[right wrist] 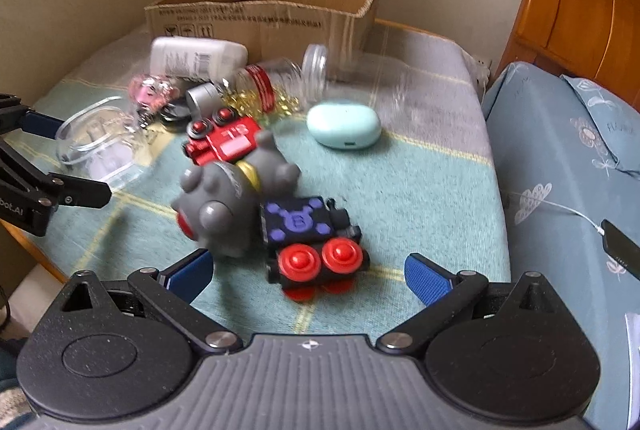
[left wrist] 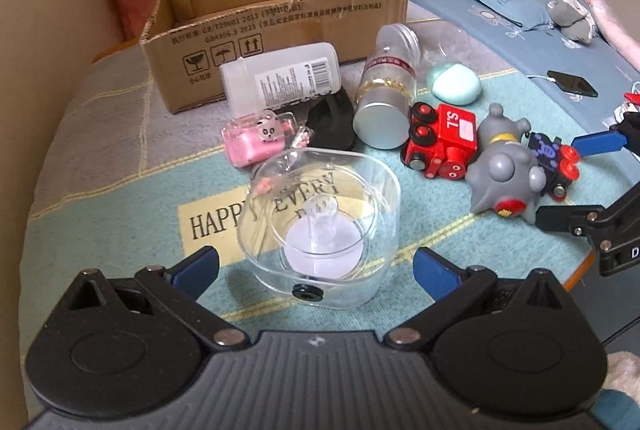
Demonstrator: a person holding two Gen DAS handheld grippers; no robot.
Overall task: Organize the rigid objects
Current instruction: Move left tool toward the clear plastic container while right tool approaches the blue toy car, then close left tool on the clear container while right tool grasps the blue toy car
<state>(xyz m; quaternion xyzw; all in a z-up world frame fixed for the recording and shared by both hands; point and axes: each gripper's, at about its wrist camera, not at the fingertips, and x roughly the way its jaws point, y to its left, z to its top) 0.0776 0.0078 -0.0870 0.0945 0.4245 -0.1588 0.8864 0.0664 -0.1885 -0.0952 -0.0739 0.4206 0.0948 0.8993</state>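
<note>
A cluster of hard small objects lies on a table covered by a woven teal, grey and cream cloth [left wrist: 120, 198] printed with "HAPPY EVERY". Nearest the left gripper [left wrist: 316, 266], whose blue-padded tongs stand wide apart and grip nothing, a clear plastic case [left wrist: 320, 226] with rounded corners rests on its side, a small transparent knob on a pale disc showing through it. At ten o'clock from the case sits a glossy pink box [left wrist: 256, 140] with a tiny panda face, and behind that a white matte cylindrical bottle [left wrist: 280, 78] with a barcode label lies flat. At one o'clock, a clear jar [left wrist: 388, 94] with a brushed metal lid, a red label and gold bits inside lies tipped toward the camera, beside a smooth mint-green oval case [left wrist: 454, 84]. At three o'clock lie a red toy train [left wrist: 444, 140] on its side, a grey rubbery figure [left wrist: 504, 170] with bulging bumps touching it, and a black toy train [right wrist: 316, 242] with purple markings and shiny red wheels, just beside the figure. The right gripper [right wrist: 308, 274] hovers with the black train between its widely spread, empty tongs. At twelve o'clock, at the far edge, stands an open corrugated cardboard box [left wrist: 280, 30] with printed handling symbols.
</note>
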